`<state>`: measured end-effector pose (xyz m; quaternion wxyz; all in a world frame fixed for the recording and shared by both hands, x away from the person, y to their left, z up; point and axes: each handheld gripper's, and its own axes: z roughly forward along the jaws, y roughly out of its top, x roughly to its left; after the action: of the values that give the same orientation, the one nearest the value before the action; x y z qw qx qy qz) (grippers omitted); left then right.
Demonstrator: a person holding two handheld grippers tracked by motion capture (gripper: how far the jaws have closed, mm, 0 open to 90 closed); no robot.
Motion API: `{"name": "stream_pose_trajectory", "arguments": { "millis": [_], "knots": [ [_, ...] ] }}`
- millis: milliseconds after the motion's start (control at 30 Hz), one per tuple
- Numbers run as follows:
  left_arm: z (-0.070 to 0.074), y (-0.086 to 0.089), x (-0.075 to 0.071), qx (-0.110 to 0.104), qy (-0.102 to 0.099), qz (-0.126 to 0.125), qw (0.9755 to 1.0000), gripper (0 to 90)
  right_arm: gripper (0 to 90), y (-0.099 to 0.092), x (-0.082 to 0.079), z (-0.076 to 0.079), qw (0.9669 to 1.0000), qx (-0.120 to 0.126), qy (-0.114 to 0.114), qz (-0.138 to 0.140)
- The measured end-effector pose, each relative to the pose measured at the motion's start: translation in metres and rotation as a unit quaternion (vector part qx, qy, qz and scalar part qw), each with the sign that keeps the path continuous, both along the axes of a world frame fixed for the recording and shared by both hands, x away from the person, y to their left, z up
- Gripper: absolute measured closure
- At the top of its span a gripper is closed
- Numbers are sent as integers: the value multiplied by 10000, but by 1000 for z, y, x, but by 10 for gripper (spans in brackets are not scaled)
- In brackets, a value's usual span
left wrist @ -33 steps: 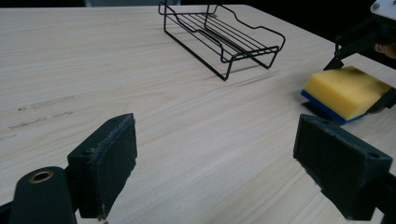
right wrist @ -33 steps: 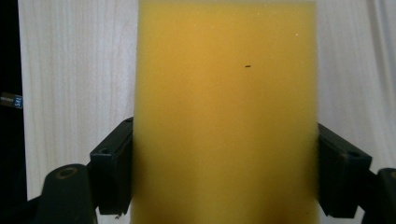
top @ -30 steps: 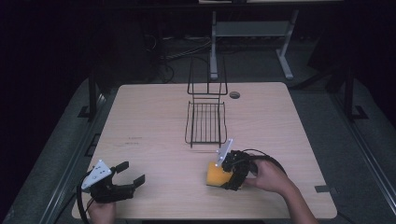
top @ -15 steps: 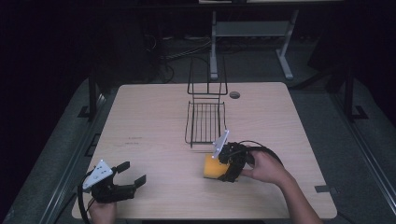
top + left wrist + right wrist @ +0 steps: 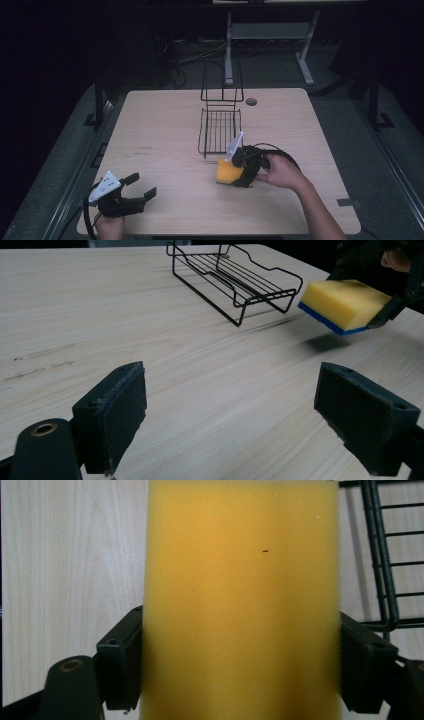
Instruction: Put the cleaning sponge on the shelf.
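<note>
The right gripper (image 5: 239, 172) pinches the yellow sponge (image 5: 227, 173) across its width, clear of the counter (image 5: 160, 125), the wire rack (image 5: 220, 131) lying just ahead beyond the sponge's far end.

The right gripper (image 5: 239, 172) has its fingers clamped together on a load, while the left gripper (image 5: 142, 187) rests with fingers spread wide.

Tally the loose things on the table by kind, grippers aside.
Sponge, yellow with a blue underside, held off the table in the right gripper: 1
Black wire rack: 1
Total: 2
</note>
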<state>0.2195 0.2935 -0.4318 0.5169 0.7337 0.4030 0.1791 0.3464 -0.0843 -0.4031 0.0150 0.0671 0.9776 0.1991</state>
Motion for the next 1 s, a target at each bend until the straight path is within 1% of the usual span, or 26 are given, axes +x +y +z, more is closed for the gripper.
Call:
{"name": "stream_pose_trajectory", "arguments": {
  "millis": [67,167,267,400,467,567,600,633,833,900,1000],
  "knots": [
    [0,-1,0,-3,-4,-5,10000,128,216,2,3,0,10000,-28,-4,10],
    [0,-1,1,5,4,-21,10000,128,216,5,7,1,10000,7,-9,61],
    [0,-1,1,-7,-2,-11,10000,128,216,8,11,1,10000,-47,-19,85],
    [0,0,1,-20,4,-12,10000,128,217,12,16,3,9999,-70,-19,83],
    [0,1,1,-30,9,-18,10000,128,216,13,18,4,10000,-38,-13,78],
    [0,1,1,-20,10,-16,10000,128,217,15,22,5,9999,-90,-28,85],
    [0,1,1,-24,10,-18,10000,128,217,16,24,6,9999,-88,-23,65],
    [0,1,1,-27,9,-17,10000,128,217,17,26,6,9999,-64,-34,106],
    [0,1,1,-25,8,-18,10000,128,217,22,34,7,9999,-128,-14,108],
    [0,1,1,-37,12,-18,10000,128,217,22,37,7,9999,-66,27,110],
    [0,1,1,-41,16,-16,10000,128,217,24,41,9,9999,-90,-7,98]
  ]
}}
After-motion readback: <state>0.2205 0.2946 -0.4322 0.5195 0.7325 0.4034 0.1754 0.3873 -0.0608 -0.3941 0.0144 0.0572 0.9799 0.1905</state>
